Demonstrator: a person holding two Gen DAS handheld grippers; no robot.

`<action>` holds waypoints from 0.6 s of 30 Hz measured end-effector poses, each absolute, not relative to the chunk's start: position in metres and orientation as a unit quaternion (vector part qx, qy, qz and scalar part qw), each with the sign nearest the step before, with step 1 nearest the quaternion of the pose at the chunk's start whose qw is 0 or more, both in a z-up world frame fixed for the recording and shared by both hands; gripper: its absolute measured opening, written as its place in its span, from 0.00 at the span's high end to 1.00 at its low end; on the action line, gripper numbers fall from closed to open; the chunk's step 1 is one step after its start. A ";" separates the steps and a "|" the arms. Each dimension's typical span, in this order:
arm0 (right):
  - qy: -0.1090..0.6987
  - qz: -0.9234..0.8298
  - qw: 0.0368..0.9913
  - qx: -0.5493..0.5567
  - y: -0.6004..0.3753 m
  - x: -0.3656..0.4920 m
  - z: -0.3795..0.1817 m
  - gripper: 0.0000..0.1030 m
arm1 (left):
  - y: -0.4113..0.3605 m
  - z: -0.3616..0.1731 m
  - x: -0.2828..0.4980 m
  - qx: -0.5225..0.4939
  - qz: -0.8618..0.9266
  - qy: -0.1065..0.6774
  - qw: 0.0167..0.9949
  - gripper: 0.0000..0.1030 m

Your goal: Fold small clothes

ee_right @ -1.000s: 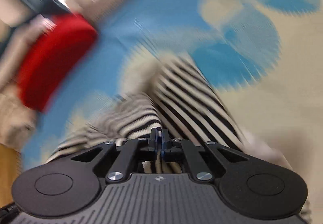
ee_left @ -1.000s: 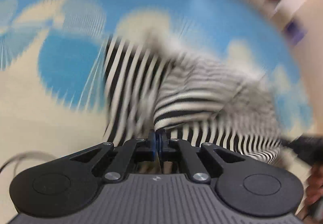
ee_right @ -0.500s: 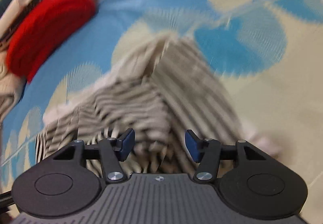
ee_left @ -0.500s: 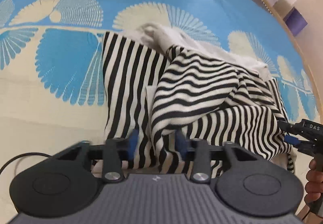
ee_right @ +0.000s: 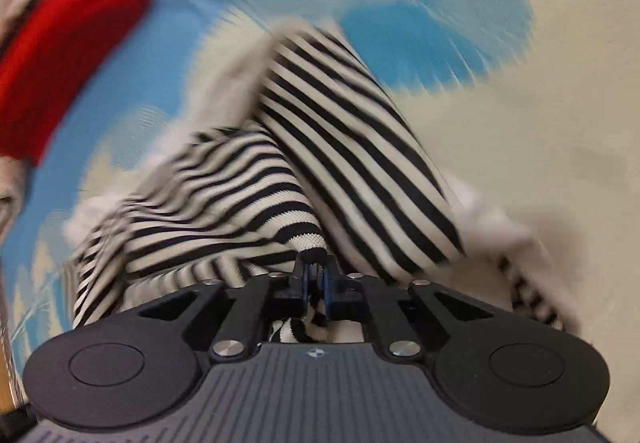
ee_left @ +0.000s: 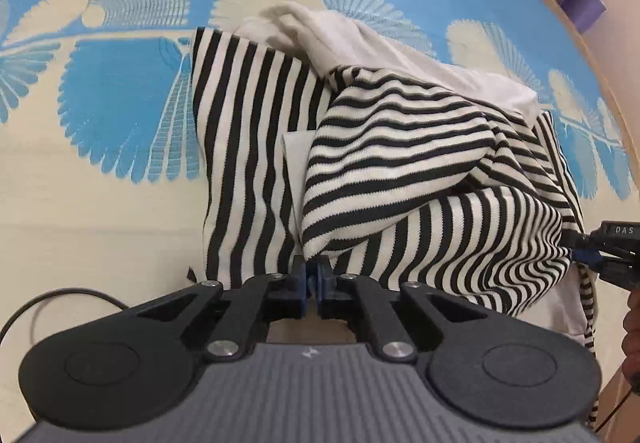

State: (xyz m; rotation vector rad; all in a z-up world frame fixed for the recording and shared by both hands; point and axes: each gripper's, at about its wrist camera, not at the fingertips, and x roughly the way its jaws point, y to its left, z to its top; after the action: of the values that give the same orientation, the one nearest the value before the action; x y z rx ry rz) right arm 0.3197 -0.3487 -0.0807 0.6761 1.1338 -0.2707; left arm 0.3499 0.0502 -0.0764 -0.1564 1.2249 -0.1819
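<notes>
Across a blue mat patterned with cream fans lies the rumpled striped garment. Both jaws have just been closing: the left gripper and right gripper each pinch its near edge. Beyond sits a red cushion.

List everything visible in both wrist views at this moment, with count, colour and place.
striped garment: one, black and white, crumpled mid-mat
white cloth: one, white, beneath the striped garment's far edge
mat: one, blue and cream fan pattern, under everything
red item: one, red, blurred, at the mat's far edge in the right view
cable: one, dark, beside the left tongs
left tongs: black, closed on the garment's near edge
right tongs: black, pinching a striped fold
</notes>
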 end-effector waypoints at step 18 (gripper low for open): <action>0.511 -0.093 0.813 0.264 -0.335 0.308 -0.076 0.61 | 0.043 -0.065 0.341 -0.045 -0.107 0.519 0.847 0.87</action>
State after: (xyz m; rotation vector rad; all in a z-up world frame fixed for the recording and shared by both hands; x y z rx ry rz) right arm 0.3085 -0.3353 -0.0763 0.5638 1.0902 -0.1991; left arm 0.3410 0.0426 -0.0648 -0.0952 1.0955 -0.2247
